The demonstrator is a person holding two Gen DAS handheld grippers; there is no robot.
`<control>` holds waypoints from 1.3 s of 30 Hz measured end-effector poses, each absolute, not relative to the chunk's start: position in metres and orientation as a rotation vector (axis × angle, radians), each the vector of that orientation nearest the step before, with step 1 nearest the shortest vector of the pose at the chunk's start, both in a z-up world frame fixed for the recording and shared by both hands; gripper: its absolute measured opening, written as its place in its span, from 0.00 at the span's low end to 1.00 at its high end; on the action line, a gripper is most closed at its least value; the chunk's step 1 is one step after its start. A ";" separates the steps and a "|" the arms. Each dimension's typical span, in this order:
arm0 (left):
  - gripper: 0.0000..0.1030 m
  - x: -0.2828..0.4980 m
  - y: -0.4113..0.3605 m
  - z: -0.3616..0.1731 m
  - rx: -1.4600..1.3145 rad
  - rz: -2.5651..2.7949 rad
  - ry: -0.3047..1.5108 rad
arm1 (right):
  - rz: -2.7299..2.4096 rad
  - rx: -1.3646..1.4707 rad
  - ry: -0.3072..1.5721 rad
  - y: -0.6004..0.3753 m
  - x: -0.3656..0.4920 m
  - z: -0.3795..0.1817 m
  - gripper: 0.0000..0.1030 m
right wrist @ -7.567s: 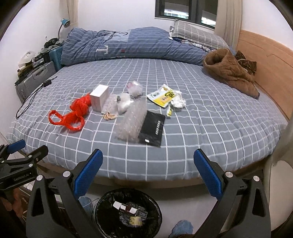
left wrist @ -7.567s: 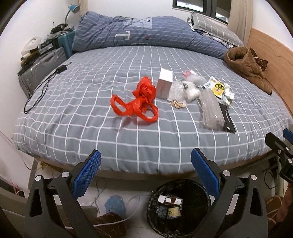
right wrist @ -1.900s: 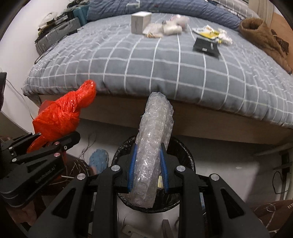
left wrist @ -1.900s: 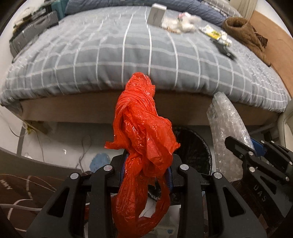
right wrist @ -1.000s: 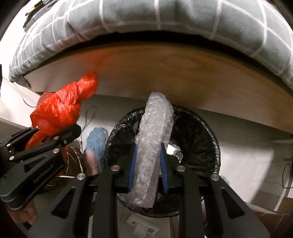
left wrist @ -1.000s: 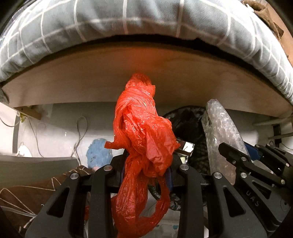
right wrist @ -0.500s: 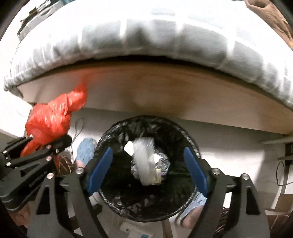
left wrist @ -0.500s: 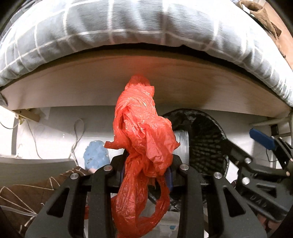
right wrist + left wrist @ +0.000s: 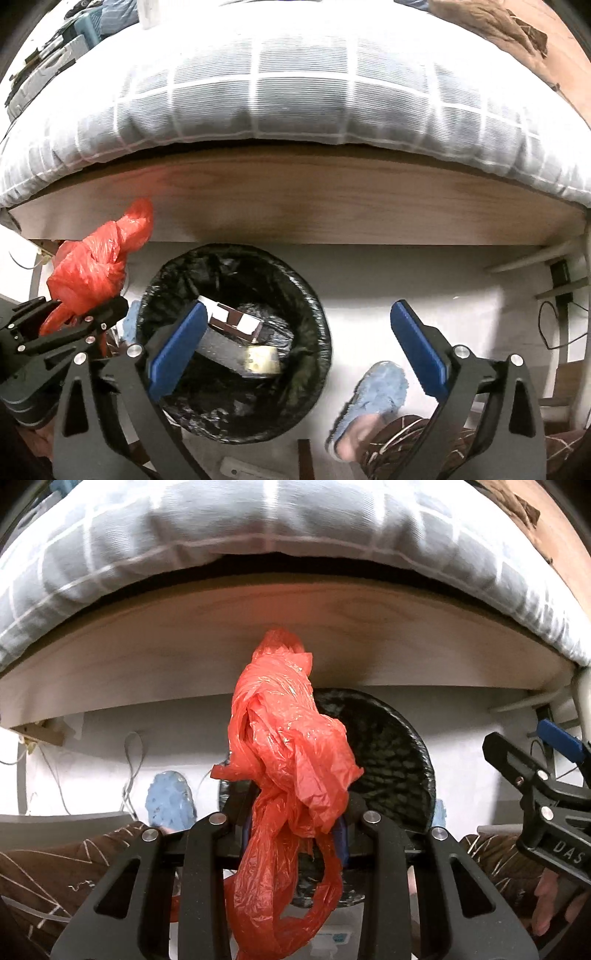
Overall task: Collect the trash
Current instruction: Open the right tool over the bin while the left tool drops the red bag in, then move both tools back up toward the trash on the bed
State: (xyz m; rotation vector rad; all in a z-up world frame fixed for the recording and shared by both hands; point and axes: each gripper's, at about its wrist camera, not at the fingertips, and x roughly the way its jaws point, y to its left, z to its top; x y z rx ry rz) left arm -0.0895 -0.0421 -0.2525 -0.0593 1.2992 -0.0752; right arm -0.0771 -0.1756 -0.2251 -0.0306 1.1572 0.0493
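Left wrist view: your left gripper (image 9: pixel 293 834) is clenched on the red plastic bag (image 9: pixel 288 760), which bunches up above the pads and trails in loose loops below them. Behind the bag you see the black bin (image 9: pixel 391 746), its liner rim showing to the right of the red plastic, so the bag hangs in front of the bin's mouth and near it, not inside. The wooden bed frame (image 9: pixel 147 657) curves across the top, with the grey checked bedcover (image 9: pixel 258 524) bulging over it. A blue slipper (image 9: pixel 168 805) sits on the floor left of the bin. At the right edge your right gripper (image 9: pixel 539 786) pokes in, one blue pad visible.

From the right wrist camera, your right gripper (image 9: pixel 293 347) has just been opening and now stands released, with nothing between its blue pads. Its left pad sits over the bin (image 9: pixel 310 295); its right pad is over bare white floor (image 9: pixel 424 273). Inside the bin lie a clear wrap (image 9: pixel 221 350), a brown and white carton (image 9: pixel 236 319) and a yellowish packet (image 9: pixel 264 360). The red bag (image 9: pixel 99 266) shows at the left, held up by your left gripper (image 9: pixel 62 325), just beside the bin's rim. A foot in a blue slipper (image 9: pixel 376 395) rests on the floor to the right of the bin.
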 end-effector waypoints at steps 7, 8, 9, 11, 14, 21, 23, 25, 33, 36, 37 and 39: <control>0.31 -0.089 -0.065 -0.266 -0.010 -0.116 1.319 | 0.026 -0.022 1.189 -0.196 -0.079 -0.234 0.92; 0.32 -0.089 -0.065 -0.266 -0.006 -0.117 1.317 | 0.023 -0.019 1.191 -0.197 -0.079 -0.234 0.92; 0.32 -0.088 -0.065 -0.266 -0.001 -0.113 1.312 | 0.021 -0.013 1.193 -0.199 -0.079 -0.235 0.92; 0.33 -0.088 -0.065 -0.266 0.005 -0.108 1.302 | 0.016 -0.010 1.200 -0.201 -0.079 -0.236 0.92; 0.40 -0.089 -0.067 -0.266 0.018 -0.108 1.294 | 0.015 -0.003 1.196 -0.201 -0.079 -0.236 0.92; 0.69 -0.090 -0.068 -0.256 0.019 -0.091 1.254 | -0.005 0.005 1.183 -0.205 -0.082 -0.232 0.93; 0.74 -0.089 -0.068 -0.253 0.022 -0.083 1.243 | -0.010 0.014 1.174 -0.205 -0.082 -0.229 0.93; 0.77 -0.087 -0.066 -0.249 0.019 -0.078 1.235 | -0.011 0.012 1.163 -0.205 -0.081 -0.224 0.93; 0.93 -0.088 -0.061 -0.217 0.043 -0.055 1.141 | -0.014 -0.003 1.095 -0.204 -0.081 -0.195 0.93; 0.94 -0.087 -0.058 -0.201 0.039 -0.060 1.108 | -0.006 -0.005 1.055 -0.202 -0.081 -0.178 0.93; 0.94 -0.086 -0.058 -0.195 0.038 -0.058 1.099 | -0.005 -0.008 1.041 -0.202 -0.081 -0.172 0.93; 0.94 -0.087 -0.055 -0.182 0.027 -0.059 1.076 | -0.001 -0.013 1.015 -0.200 -0.082 -0.163 0.93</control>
